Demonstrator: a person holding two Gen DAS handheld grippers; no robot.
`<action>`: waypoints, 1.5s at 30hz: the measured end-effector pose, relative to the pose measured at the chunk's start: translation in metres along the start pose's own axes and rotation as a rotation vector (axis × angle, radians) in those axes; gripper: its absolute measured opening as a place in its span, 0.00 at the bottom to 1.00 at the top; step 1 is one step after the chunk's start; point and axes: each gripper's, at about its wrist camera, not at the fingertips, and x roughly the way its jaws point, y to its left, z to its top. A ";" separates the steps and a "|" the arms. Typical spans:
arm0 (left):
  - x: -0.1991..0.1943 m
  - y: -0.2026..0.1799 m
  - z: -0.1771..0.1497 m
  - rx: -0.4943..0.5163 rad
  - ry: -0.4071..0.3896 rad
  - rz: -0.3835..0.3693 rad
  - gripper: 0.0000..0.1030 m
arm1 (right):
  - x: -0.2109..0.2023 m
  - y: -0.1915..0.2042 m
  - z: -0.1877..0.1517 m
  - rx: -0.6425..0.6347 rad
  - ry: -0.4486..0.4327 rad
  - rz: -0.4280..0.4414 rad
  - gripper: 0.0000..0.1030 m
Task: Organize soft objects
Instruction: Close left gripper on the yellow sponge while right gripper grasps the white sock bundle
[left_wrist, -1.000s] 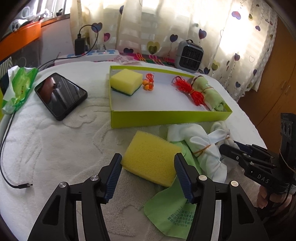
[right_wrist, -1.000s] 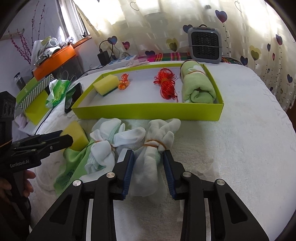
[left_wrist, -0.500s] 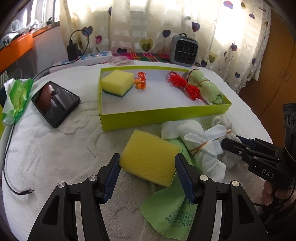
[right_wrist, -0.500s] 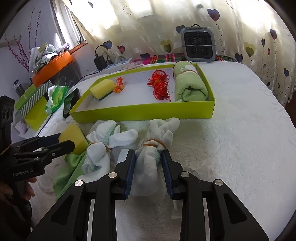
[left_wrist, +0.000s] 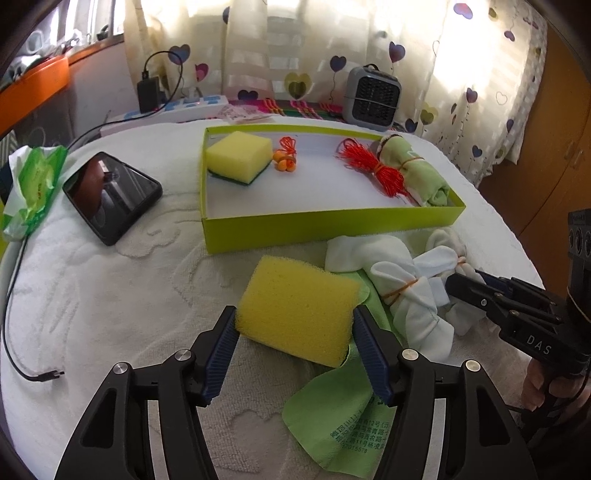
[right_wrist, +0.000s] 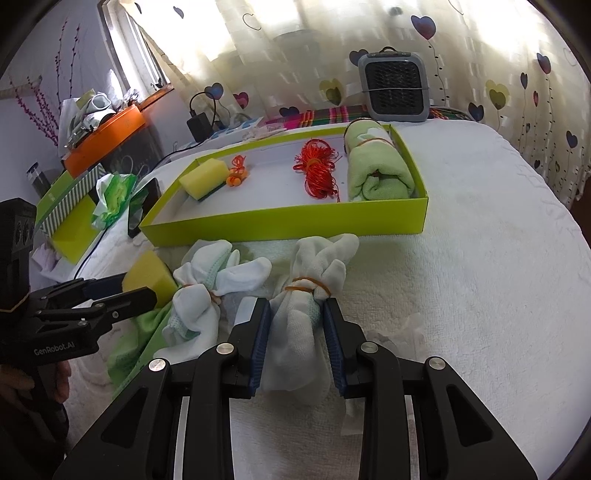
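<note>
We work a white-covered surface, possibly a bed, left to right. Far left lie a green wipes packet (left_wrist: 31, 186) and a dark phone (left_wrist: 112, 195), apart from the sorting. Near centre, our left claw (left_wrist: 295, 343) brackets the loose yellow sponge (left_wrist: 299, 308), both pads touching its sides; it looks to be grasping the sponge, though we cannot tell how firmly. The sponge lies partly on a green cloth (left_wrist: 338, 417), so the cloth may drag when it lifts. Beyond it, the lime-green tray (left_wrist: 325, 223) already holds a matching sponge (left_wrist: 238, 157) at its left end, then an orange trinket (left_wrist: 284, 162), a red cord bundle (left_wrist: 373, 170) and a rolled green towel (left_wrist: 417, 173) at the right end, seemingly one item per spot. To the right, one banded sock bundle (right_wrist: 207, 288) lies free just beside the sponge. Our right claw (right_wrist: 295, 336) is clenched on the other sock bundle (right_wrist: 299, 314), gripping below its rubber band, likely where the bundle is thickest and will not slip.
</note>
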 end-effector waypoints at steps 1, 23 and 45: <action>-0.001 0.001 0.000 -0.003 -0.002 0.000 0.60 | 0.000 0.000 0.000 0.000 0.000 0.000 0.30; -0.024 0.004 0.013 -0.019 -0.065 0.019 0.57 | -0.016 0.001 0.006 -0.016 -0.050 -0.016 0.27; -0.032 0.005 0.014 -0.031 -0.080 0.024 0.57 | 0.001 -0.003 0.006 -0.007 0.001 -0.047 0.38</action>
